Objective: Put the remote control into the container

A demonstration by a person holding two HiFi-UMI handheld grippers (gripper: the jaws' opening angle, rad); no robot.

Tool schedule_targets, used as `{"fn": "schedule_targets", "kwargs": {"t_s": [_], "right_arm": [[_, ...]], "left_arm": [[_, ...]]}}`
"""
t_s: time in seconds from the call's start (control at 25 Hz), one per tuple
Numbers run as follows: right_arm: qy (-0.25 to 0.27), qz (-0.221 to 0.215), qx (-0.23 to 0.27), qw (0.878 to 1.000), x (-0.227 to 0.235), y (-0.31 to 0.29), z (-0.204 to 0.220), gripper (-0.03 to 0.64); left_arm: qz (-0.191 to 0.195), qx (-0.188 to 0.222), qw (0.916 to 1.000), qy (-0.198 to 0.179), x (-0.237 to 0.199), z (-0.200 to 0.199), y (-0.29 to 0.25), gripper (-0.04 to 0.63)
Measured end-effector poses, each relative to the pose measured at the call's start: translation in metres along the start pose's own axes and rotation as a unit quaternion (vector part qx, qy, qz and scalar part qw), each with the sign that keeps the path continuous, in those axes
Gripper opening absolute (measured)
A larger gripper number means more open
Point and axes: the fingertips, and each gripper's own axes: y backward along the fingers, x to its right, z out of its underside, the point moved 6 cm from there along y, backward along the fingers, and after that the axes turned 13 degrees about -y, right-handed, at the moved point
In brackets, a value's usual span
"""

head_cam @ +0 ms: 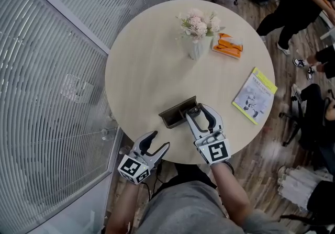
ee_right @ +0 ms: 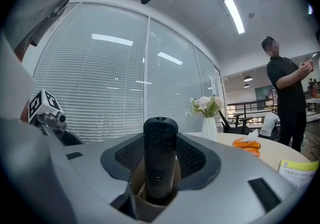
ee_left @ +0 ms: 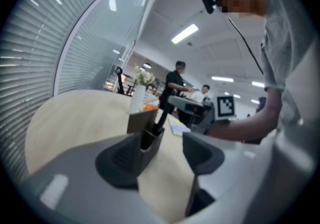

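The remote control point(ee_right: 160, 158) stands upright between the pads of the right claw point(head_cam: 199, 111), which is closed on its sides. Its lower end is already inside the mouth of the container point(head_cam: 172, 114), a dark open box at about 6 o'clock on the round surface point(head_cam: 146, 70), close to the near edge. Holding the remote on end suits the narrow opening, so it can slide in lengthwise; the task looks close to done, with only the release left. The left claw point(head_cam: 159, 140) hovers at about 7 o'clock off the rim, jaws apart with nothing between them. It seems parked there so it stays clear of the box while being near enough to steady it. Nothing crowds the container: a vase of flowers point(head_cam: 198, 31) stands toward 12 o'clock, an orange packet point(head_cam: 228, 45) at 1 o'clock and a yellow-edged booklet point(head_cam: 255, 95) at 4 o'clock, all well apart from it. A glass wall with blinds point(head_cam: 52, 70) curves round at 9 o'clock, and people occupy the floor beyond 2 o'clock.
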Motion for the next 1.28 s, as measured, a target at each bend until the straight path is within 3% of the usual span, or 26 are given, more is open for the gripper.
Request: {"fn": "schedule_targets", "kwargs": {"t_s": [1.28], "right_arm": [[-0.004, 0.005, -0.048, 0.999, 0.008, -0.015, 0.051, 0.202]], "left_arm": [[0.016, -0.026, 0.9994, 0.018, -0.004, 0.021, -0.012, 0.261]]}}
